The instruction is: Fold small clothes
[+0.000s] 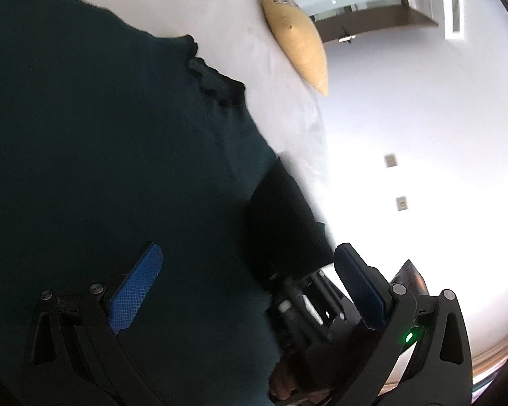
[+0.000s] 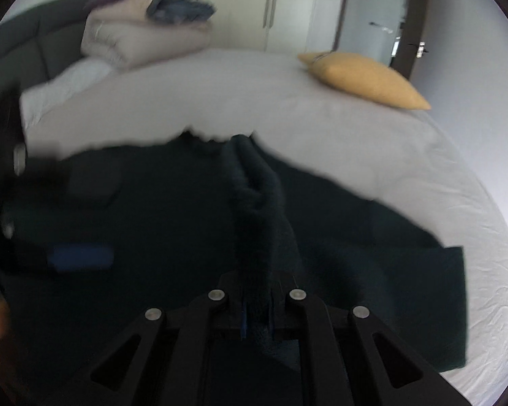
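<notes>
A dark green top [image 2: 172, 223] lies spread out on a white bed [image 2: 321, 128], and it reaches close to the near edge of the bed. The right gripper [image 2: 257, 308] is pinched tight on a bunched fold of the top, and this fold stands up in a ridge from the jaws. The left gripper [image 1: 247, 291] is held over the top with its two blue pads [image 1: 135, 291] far apart and nothing between them. The other gripper shows between those pads, with a hand [image 1: 288, 382] on it. A yellow pillow [image 2: 362, 77] sits near the far right corner of the bed. Folded blankets [image 2: 142, 37] are piled at the far left.
</notes>
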